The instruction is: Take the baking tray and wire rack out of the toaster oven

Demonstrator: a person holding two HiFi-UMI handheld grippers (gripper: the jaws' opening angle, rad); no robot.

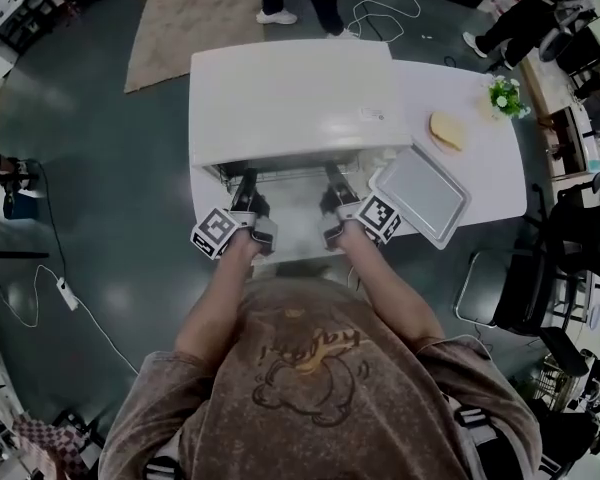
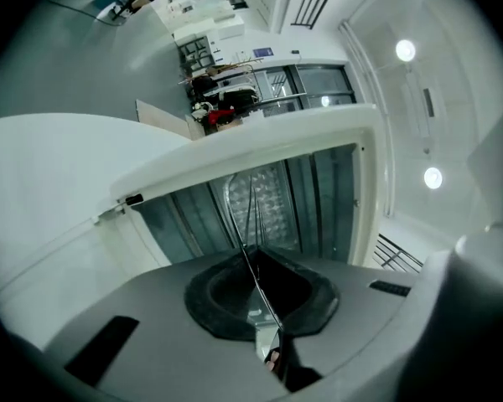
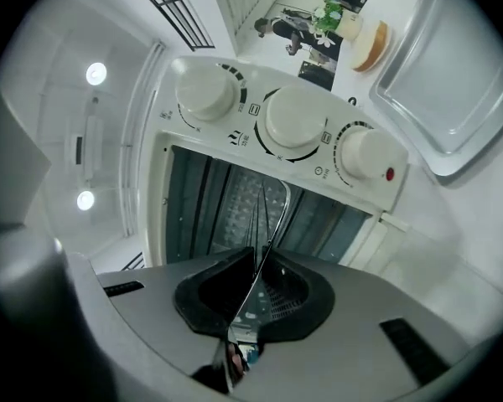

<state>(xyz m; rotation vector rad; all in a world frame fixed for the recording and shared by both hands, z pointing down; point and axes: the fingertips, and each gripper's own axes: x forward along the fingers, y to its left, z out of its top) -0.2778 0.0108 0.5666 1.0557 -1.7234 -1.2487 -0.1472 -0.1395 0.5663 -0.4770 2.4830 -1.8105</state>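
Note:
The white toaster oven (image 1: 290,108) stands on the white table (image 1: 500,183) with its door (image 1: 292,230) folded down toward me. The wire rack (image 1: 286,172) lies level in the oven mouth. My left gripper (image 1: 245,183) is shut on the rack's front edge at the left, and the thin wire (image 2: 250,216) runs between its pads into the cavity. My right gripper (image 1: 334,176) is shut on the same edge at the right, with the wire rack (image 3: 265,220) passing between its pads. The silver baking tray (image 1: 420,193) lies on the table to the right of the oven.
Three white knobs (image 3: 295,117) line the oven's right panel. A piece of bread (image 1: 447,129) and a small potted plant (image 1: 504,96) sit behind the tray. People stand beyond the table, and chairs are at the right.

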